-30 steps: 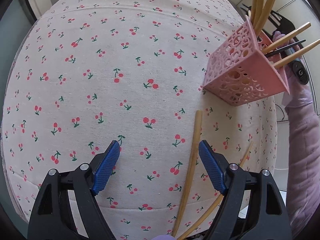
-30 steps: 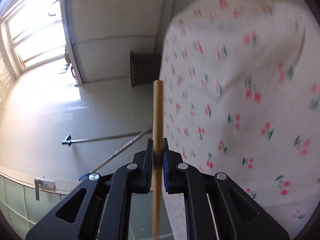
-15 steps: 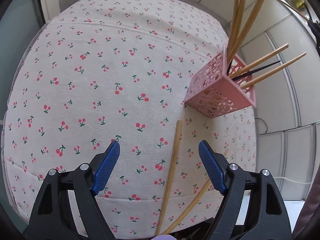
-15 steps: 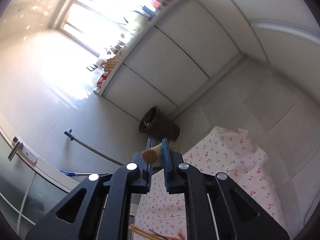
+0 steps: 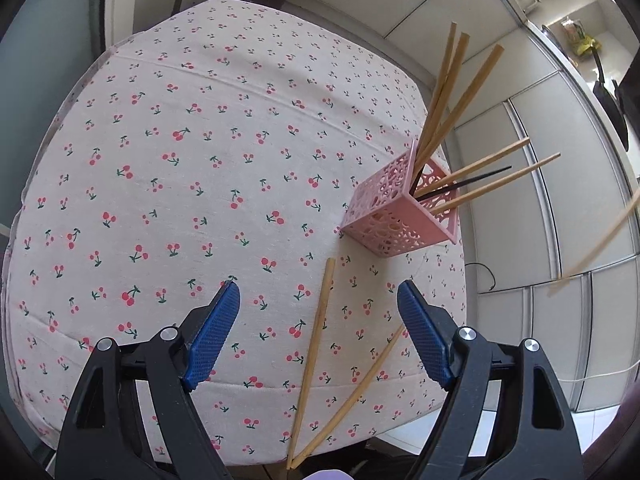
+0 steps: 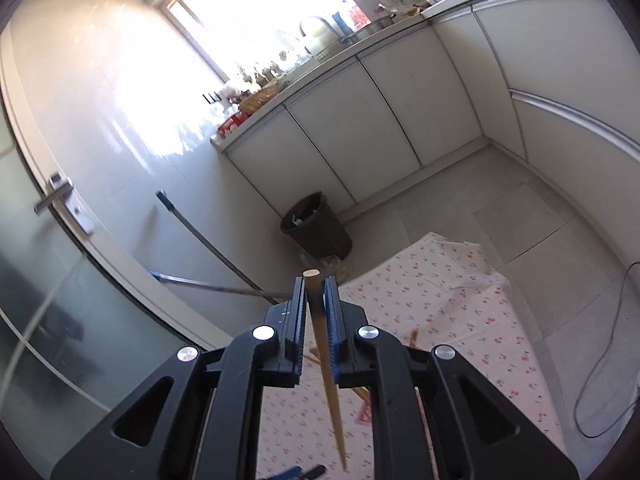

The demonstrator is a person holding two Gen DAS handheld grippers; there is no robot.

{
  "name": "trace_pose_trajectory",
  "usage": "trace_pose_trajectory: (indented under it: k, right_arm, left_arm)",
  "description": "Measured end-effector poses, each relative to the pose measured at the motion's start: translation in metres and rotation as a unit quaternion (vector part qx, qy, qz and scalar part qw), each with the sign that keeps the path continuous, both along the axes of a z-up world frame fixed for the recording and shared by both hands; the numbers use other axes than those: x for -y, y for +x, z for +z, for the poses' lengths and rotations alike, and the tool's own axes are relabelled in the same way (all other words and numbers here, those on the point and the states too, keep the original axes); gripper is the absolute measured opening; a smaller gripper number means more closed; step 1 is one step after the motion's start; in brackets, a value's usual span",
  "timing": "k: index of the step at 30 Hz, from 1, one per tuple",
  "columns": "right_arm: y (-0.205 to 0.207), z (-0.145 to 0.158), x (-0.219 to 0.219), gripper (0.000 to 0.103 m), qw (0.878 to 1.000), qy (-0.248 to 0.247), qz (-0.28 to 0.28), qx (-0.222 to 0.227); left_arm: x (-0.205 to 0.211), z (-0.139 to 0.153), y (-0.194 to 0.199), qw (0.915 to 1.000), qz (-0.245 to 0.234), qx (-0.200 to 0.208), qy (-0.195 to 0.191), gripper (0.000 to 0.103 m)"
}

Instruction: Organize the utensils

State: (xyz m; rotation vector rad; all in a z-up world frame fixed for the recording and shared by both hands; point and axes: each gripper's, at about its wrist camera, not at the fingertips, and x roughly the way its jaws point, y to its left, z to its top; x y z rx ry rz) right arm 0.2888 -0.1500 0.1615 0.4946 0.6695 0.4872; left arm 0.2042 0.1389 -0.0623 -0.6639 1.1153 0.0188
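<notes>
A pink perforated holder (image 5: 394, 216) stands near the right edge of the cherry-print tablecloth (image 5: 180, 168), with several wooden chopsticks and one black one leaning out of it. Two loose wooden chopsticks (image 5: 316, 340) lie on the cloth, crossing at the front edge. My left gripper (image 5: 320, 332) is open and empty above them. My right gripper (image 6: 316, 300) is shut on a wooden chopstick (image 6: 326, 356), held high above the table with its thin end pointing down. That chopstick shows blurred at the right edge of the left wrist view (image 5: 596, 248).
White kitchen cabinets (image 6: 360, 120) run along the wall. A dark waste bin (image 6: 316, 226) stands beyond the table. A mop handle (image 6: 208, 244) leans near a glass door. A cable (image 6: 608, 352) lies on the floor to the right.
My left gripper has pulled back and up, so the holder and loose chopsticks look smaller. My right gripper has swung up off the cloth with the chopstick, now high over the table.
</notes>
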Motion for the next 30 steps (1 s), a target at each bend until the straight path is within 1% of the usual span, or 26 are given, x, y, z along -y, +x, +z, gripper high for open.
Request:
trace_pose_trajectory:
  k: [3,7,9,11,15,18,21,25,29,30]
  right_arm:
    - [-0.02,-0.015,-0.004,0.011,1.0,-0.008,0.005,-0.007]
    - [-0.03,-0.028,-0.004,0.011,1.0,-0.02,0.001,-0.013]
    - [-0.028,-0.033,-0.002,0.011,1.0,-0.016,-0.004,-0.022]
    - [-0.025,-0.031,0.0,0.011,1.0,-0.013,-0.009,-0.022]
    - [-0.016,-0.02,0.002,0.011,0.999,-0.019,-0.027,-0.006]
    - [-0.009,-0.019,0.003,0.011,0.999,-0.025,-0.039,0.003]
    - [-0.001,-0.03,0.001,0.011,0.998,-0.039,-0.051,0.008]
    - [0.008,-0.054,-0.003,0.011,0.998,-0.039,-0.056,-0.01]
    - [0.015,-0.066,-0.009,0.013,0.998,-0.041,-0.05,-0.023]
    - [0.016,-0.068,-0.011,0.019,0.997,-0.044,-0.052,-0.025]
  left_arm:
    - [-0.004,0.0,-0.002,1.0,0.005,-0.001,-0.004,0.078]
    - [-0.007,-0.003,-0.002,0.9999,0.009,-0.007,-0.006,0.078]
    - [-0.008,-0.005,-0.001,0.9999,0.011,-0.01,-0.007,0.078]
    - [-0.008,-0.006,0.0,0.9998,0.012,-0.011,-0.008,0.078]
    - [-0.005,-0.008,0.004,0.9998,0.006,-0.015,-0.009,0.078]
    - [-0.002,-0.01,0.007,0.9998,0.0,-0.018,-0.01,0.078]
    - [0.001,-0.011,0.01,0.9997,-0.005,-0.021,-0.008,0.078]
    - [0.001,-0.012,0.011,0.9997,-0.007,-0.023,-0.008,0.078]
    - [0.001,-0.013,0.013,0.9996,-0.007,-0.024,-0.011,0.078]
    - [0.001,-0.013,0.013,0.9996,-0.007,-0.025,-0.011,0.078]
